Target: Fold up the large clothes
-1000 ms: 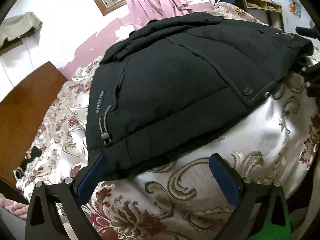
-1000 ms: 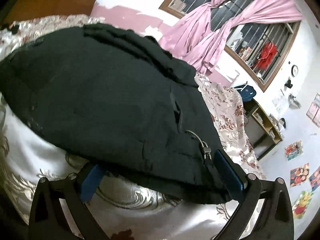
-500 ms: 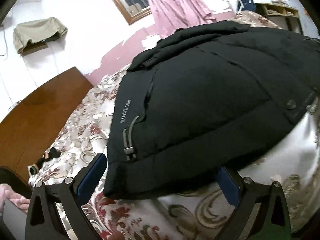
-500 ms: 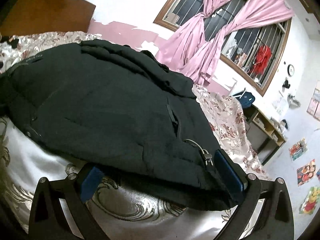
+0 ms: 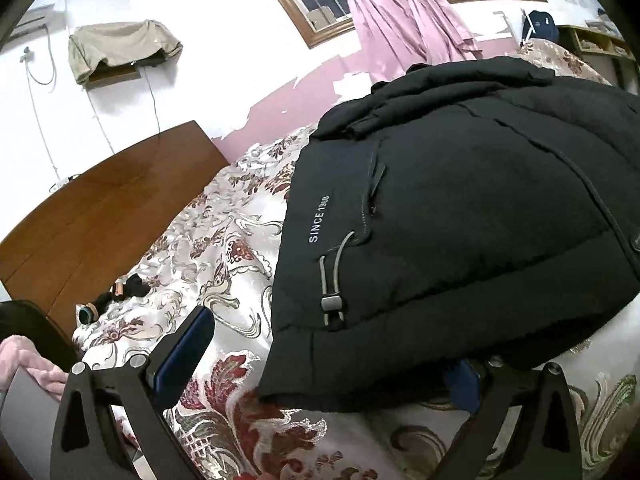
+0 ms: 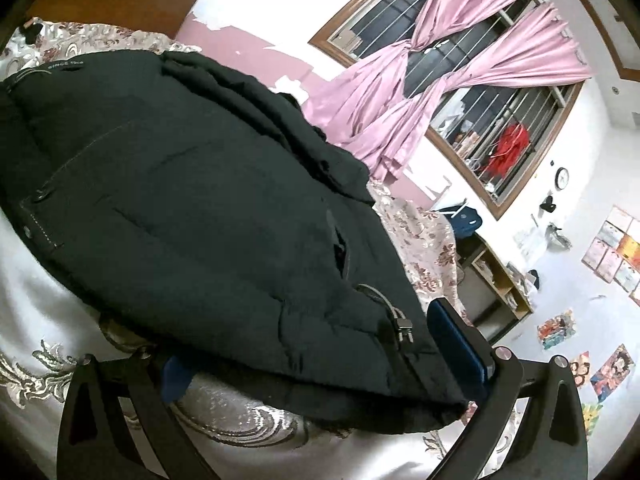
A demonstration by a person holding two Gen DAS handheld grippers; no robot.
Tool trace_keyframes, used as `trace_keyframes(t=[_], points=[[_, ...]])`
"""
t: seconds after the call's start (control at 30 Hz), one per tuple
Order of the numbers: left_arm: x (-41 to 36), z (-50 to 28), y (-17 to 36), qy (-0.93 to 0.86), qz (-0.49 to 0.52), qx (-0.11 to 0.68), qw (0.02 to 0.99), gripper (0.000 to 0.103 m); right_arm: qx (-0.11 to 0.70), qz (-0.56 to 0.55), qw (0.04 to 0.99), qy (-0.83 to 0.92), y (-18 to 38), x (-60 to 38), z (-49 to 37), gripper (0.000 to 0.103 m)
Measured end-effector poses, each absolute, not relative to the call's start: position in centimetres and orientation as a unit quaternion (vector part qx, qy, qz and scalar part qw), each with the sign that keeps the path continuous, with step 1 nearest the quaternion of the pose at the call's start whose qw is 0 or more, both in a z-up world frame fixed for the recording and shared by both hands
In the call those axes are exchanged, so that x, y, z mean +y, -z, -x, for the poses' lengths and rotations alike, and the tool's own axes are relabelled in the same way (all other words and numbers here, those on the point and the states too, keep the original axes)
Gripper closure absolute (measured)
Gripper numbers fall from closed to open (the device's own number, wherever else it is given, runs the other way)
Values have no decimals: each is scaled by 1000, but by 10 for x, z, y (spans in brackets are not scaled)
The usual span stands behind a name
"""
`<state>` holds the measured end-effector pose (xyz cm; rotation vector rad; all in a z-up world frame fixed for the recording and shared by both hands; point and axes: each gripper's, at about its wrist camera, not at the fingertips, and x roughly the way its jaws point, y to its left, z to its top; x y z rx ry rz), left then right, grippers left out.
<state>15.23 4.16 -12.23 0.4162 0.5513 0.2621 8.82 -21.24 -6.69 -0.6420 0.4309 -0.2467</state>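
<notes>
A large black padded jacket lies spread on the bed, its hem towards me, with a "SINCE 1998" print and a grey drawcord toggle. My left gripper is open at the hem's left corner; the hem covers the right finger. In the right wrist view the jacket fills the left half. My right gripper is open at the hem's right corner near a toggle; the hem lies between the fingers and hides part of the left one.
The bed has a silver and red floral cover and a brown wooden headboard on the left. Small dark items lie near the headboard. Pink curtains hang at the window; a shelf unit stands beyond the bed's right side.
Both grippers have moved forward to the jacket's hem, which now lies between the fingers. The left view has swung left, showing more headboard. Both grippers stay open.
</notes>
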Motion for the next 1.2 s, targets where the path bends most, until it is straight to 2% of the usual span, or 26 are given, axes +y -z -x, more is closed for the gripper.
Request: trace_keyframes(t=[0.07, 0.13, 0.2, 0.27, 0.37, 0.53, 0.77, 0.83, 0.9, 0.93, 1.07, 1.2], points=[[39, -150, 123, -117, -211, 271, 932, 0, 201, 309, 921, 124, 65, -213, -85, 7], [37, -142, 121, -92, -209, 269, 936, 0, 193, 298, 928, 117, 61, -213, -79, 17], [37, -133, 116, -65, -204, 260, 942, 0, 187, 288, 934, 101, 56, -215, -73, 32], [35, -125, 111, -42, -204, 247, 946, 0, 181, 277, 940, 88, 53, -216, -70, 37], [28, -118, 112, -10, -213, 238, 947, 0, 162, 253, 950, 82, 44, -224, -71, 39], [9, -129, 133, 26, -256, 273, 927, 0, 154, 226, 959, 76, 40, -239, -78, 39], [9, -154, 153, -45, -282, 301, 910, 0, 144, 219, 962, 76, 39, -242, -76, 42], [16, -159, 153, -74, -282, 300, 908, 6, 146, 220, 962, 76, 39, -242, -77, 42], [24, -165, 153, -98, -277, 303, 907, 26, 151, 224, 960, 77, 40, -243, -78, 42], [26, -167, 152, -105, -277, 301, 906, 31, 155, 228, 958, 79, 41, -244, -78, 42], [30, -165, 148, -124, -292, 272, 908, 32, 177, 250, 948, 89, 50, -244, -82, 42], [23, -159, 146, -121, -305, 254, 910, 43, 207, 258, 938, 103, 55, -249, -84, 42]])
